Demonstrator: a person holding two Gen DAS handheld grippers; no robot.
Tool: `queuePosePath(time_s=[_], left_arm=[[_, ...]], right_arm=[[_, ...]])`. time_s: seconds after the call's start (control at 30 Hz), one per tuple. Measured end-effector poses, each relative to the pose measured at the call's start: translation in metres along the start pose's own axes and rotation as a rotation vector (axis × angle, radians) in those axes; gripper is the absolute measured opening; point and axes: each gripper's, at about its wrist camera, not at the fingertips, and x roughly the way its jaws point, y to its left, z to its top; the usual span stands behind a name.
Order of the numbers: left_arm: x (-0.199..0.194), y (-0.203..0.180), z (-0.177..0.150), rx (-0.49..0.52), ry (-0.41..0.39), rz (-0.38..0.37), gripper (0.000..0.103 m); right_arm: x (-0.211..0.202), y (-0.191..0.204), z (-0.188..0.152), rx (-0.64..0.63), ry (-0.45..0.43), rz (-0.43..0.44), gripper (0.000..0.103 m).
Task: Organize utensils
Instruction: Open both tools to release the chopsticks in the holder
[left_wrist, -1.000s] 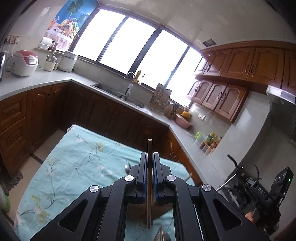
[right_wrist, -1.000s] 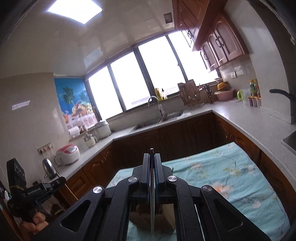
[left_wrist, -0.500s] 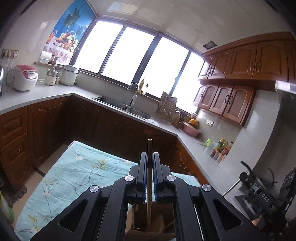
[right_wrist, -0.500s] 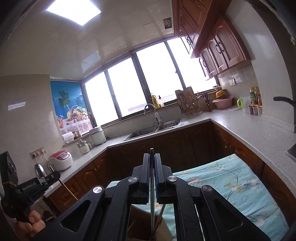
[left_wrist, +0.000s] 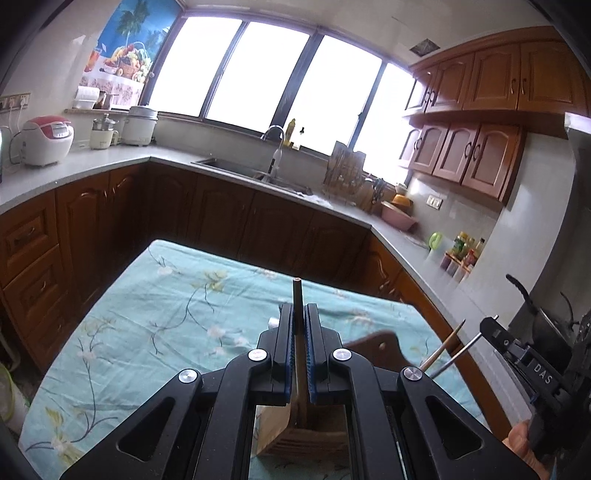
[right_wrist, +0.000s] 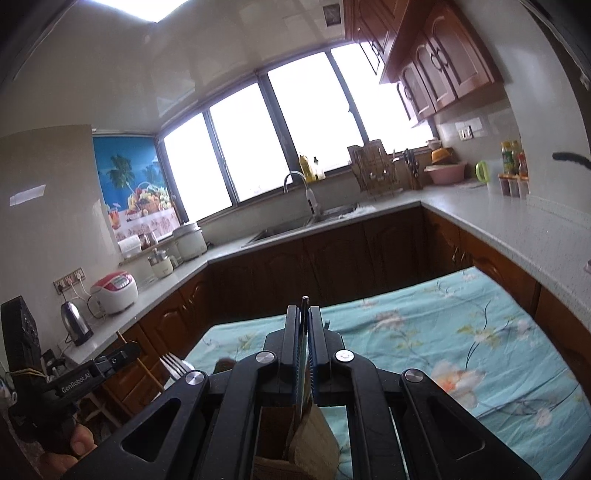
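In the left wrist view my left gripper (left_wrist: 298, 314) is shut on a wooden chopstick (left_wrist: 297, 293) whose round end sticks up past the jaws. Its lower end hangs over a wooden utensil holder (left_wrist: 308, 441) on the floral tablecloth (left_wrist: 155, 317). My right gripper (right_wrist: 304, 317) is shut on a thin dark metal utensil handle (right_wrist: 304, 303), also above the holder (right_wrist: 271, 439). The utensil's working end is hidden. Fork tines (right_wrist: 176, 363) show at the left of the right wrist view. Each gripper appears at the edge of the other's view, held by a hand.
A brown wooden board with a hole (left_wrist: 376, 341) rises behind the holder. Dark cabinets and a grey counter (left_wrist: 92, 166) with sink (left_wrist: 236, 168), rice cookers and a kettle (right_wrist: 75, 323) ring the table. Spice jars (left_wrist: 463, 254) stand at the right.
Both grippers have sunk toward the table, each still holding its utensil. The wooden holder now fills more of the space under the jaws in both views.
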Motion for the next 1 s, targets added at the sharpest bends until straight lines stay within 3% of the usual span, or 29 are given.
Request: queuePosePath(time_s=[0.23,0.7,0.87,1.0], left_arm=[[-0.006,0.012,0.009,0.017,0.026,0.001,0.006],[-0.003,0.02,0.011,0.011,0.072,-0.021,0.006],[-0.003,0.02,0.014,0.007,0.079,-0.013,0.009],[-0.001,0.021,0.015,-0.003,0.094,-0.007,0.018]], right_arm=[[0.01,-0.002,-0.012,0.005,0.063,0.008,0.004],[0.015,-0.007,-0.013,0.036,0.087,0.001,0.01],[0.016,-0.01,-0.014,0.049,0.093,0.01,0.01],[0.016,-0.011,-0.013,0.055,0.096,0.008,0.015]])
